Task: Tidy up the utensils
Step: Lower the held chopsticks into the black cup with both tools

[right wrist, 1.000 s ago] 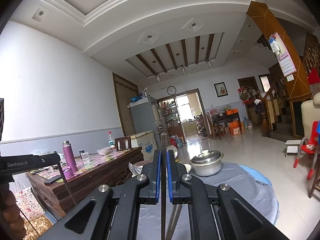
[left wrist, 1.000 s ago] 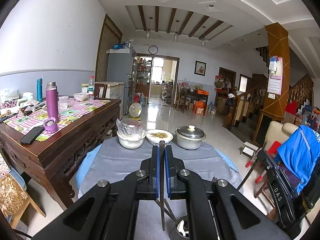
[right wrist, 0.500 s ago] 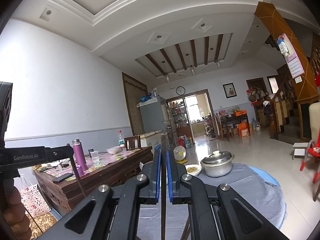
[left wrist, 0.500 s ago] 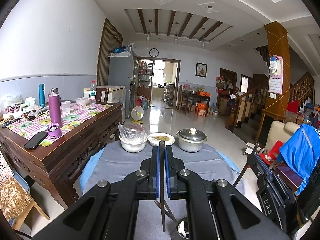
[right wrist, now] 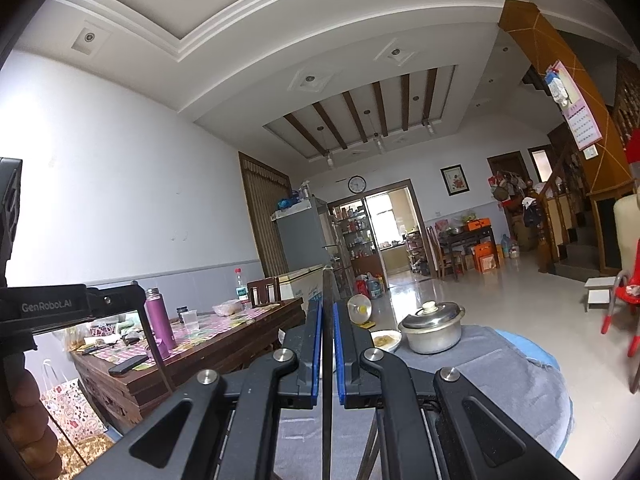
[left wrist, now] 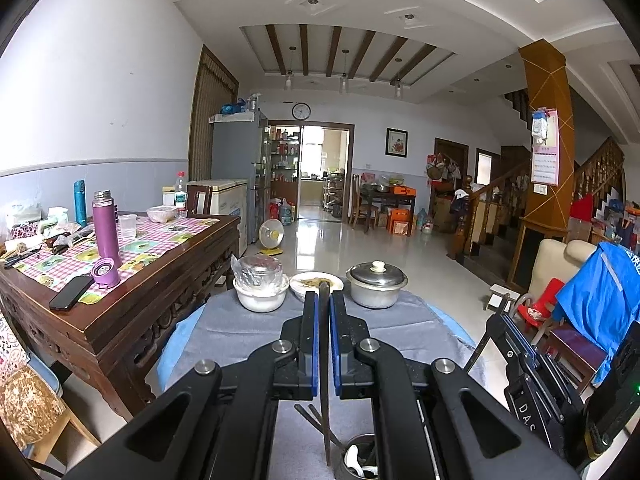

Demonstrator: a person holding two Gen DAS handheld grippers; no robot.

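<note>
While both grippers hang above a round table draped in a grey cloth (left wrist: 240, 336), each one has its jaws clamped on a thin dark chopstick.

Far off to the left of the left gripper (left wrist: 324, 308) stands a carved wooden table (left wrist: 132, 300) with a checked cloth; on it are a purple flask (left wrist: 106, 226), its purple cap (left wrist: 106, 272) and a black phone (left wrist: 71, 298). Just ahead of the fingertips and slightly left sits a white bowl (left wrist: 261, 298) covered in clear film. Straight ahead, partly hidden by the pads, is a white plate (left wrist: 310, 282) of food. Between the blue pads stands the left chopstick (left wrist: 322, 360), upright, its top poking above the fingers and its lower end reaching down close to the utensil holder (left wrist: 358, 458) below the gripper, in which a white spoon lies. Two more dark sticks lean out of that holder. Ahead and to the right is a lidded metal pot (left wrist: 376, 286). Farther right the other gripper's black body shows, with a blue garment (left wrist: 600, 300) over a chair behind it.

Seen from the right wrist, a hand (right wrist: 28, 428) grips the left tool at the far left edge. The right gripper (right wrist: 327, 332) pinches the right chopstick (right wrist: 328, 360) upright between its pads, the pot ahead to its right.
</note>
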